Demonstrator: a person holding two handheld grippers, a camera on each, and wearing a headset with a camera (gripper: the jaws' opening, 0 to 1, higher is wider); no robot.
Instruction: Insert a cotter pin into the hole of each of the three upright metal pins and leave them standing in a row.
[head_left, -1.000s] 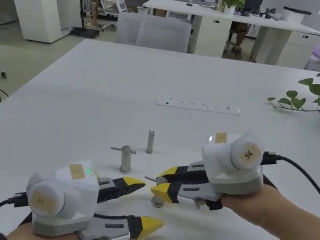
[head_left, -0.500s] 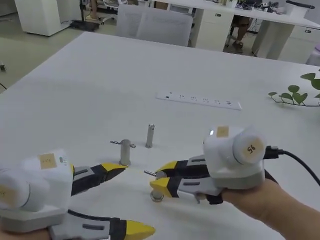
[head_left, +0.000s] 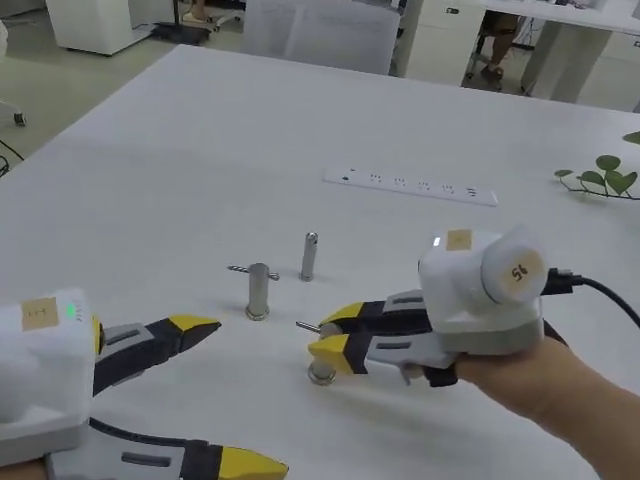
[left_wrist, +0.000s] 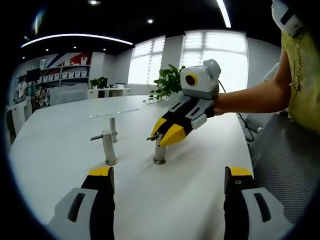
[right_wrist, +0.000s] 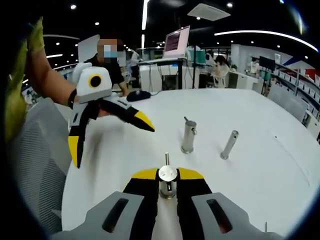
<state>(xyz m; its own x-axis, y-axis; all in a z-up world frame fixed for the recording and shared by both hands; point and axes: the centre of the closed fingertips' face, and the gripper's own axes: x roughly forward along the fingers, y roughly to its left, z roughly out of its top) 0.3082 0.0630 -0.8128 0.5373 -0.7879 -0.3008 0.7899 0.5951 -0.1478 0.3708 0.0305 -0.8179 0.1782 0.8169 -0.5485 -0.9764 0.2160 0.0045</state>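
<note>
Your right gripper (head_left: 325, 340): jaws closed on the near pin (head_left: 321, 374), hiding its top; a thin rod tip (head_left: 303, 326) pokes out. Left gripper (head_left: 228, 395): jaws wide open, body cut off at frame edge. Mid pin (head_left: 258, 290) w/ cotter pin (head_left: 238, 270) thru it, far pin (head_left: 309, 256) upright on tabletop (head_left: 200, 150).
</note>
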